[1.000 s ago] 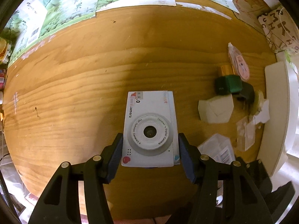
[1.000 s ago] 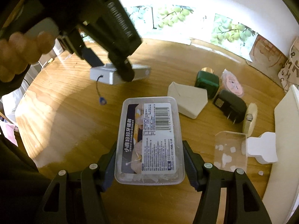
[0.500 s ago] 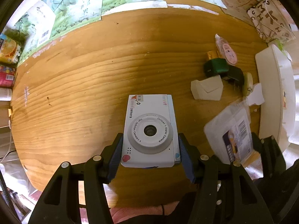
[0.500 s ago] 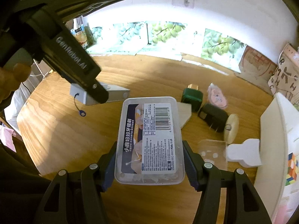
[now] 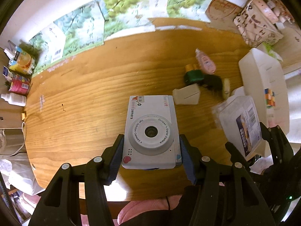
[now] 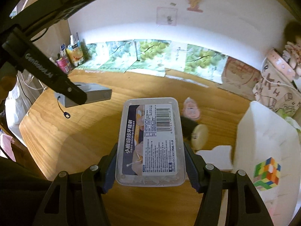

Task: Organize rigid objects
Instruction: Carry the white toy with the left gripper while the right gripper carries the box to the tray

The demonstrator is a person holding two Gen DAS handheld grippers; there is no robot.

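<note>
My left gripper is shut on a white children's camera, lens facing me, held high above the wooden table. In the right wrist view the same camera hangs at upper left under the left gripper's black arm. My right gripper is shut on a clear plastic box with a barcode label, lifted off the table; the box also shows at the right of the left wrist view.
A white bin at the right holds a colourful cube. On the table lie a white faceted piece, a green block, a black plug, a pink item and a white block. Grape-print cartons line the wall.
Both grippers have risen with their loads; the table looks farther away and more of the wall shows. The right gripper and its box have come into the left wrist view.
</note>
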